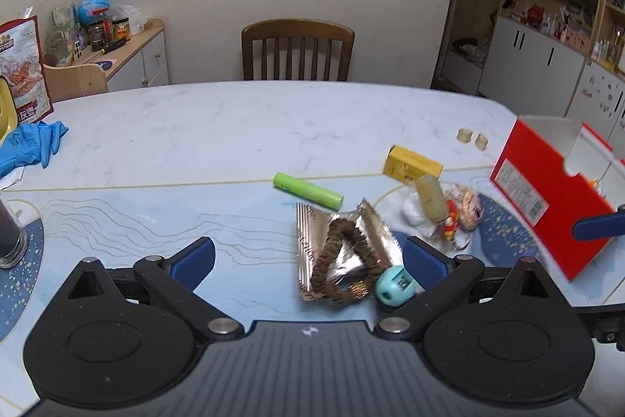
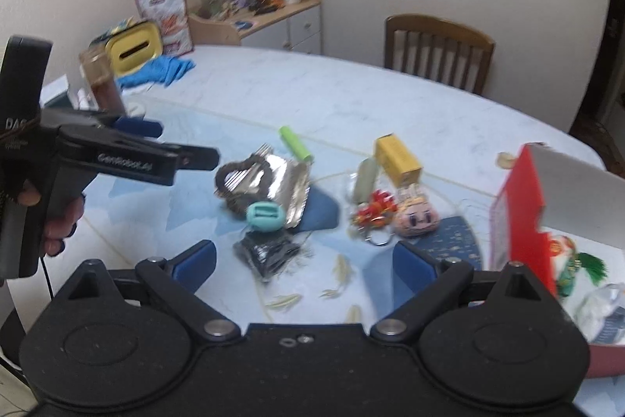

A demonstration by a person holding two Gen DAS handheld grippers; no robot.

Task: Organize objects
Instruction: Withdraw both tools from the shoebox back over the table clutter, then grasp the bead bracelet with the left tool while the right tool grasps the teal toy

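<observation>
- Landmark: red box (image 2: 519, 206), standing open on the pale table (image 1: 234, 127) at the right side of both views; all places below are given relative to it.
- Green tube (image 1: 308, 191): lies flat well to the left of the red box. In the left wrist view its long axis runs from upper left to lower right; which end is the cap cannot be told.
- Yellow carton (image 1: 413, 165): lies on its side between the green tube and the red box, nearer the box, with its long axis roughly across the left wrist view.
- Foil wrapper (image 1: 343, 249) with a brown scrunchie (image 1: 340, 260) on it: left of the red box and nearer the cameras than the tube; a teal round item (image 1: 394, 286) touches its near corner.
- Keychain cluster (image 2: 390, 213): just left of the red box.
- Left gripper (image 1: 308, 260): jaws spread wide, holding nothing; the wrapper lies on the table ahead of and between them, pads clear of it.
- Right gripper (image 2: 304, 260): jaws spread wide, empty, above a dark mesh item (image 2: 269, 255) left of the red box.
</observation>
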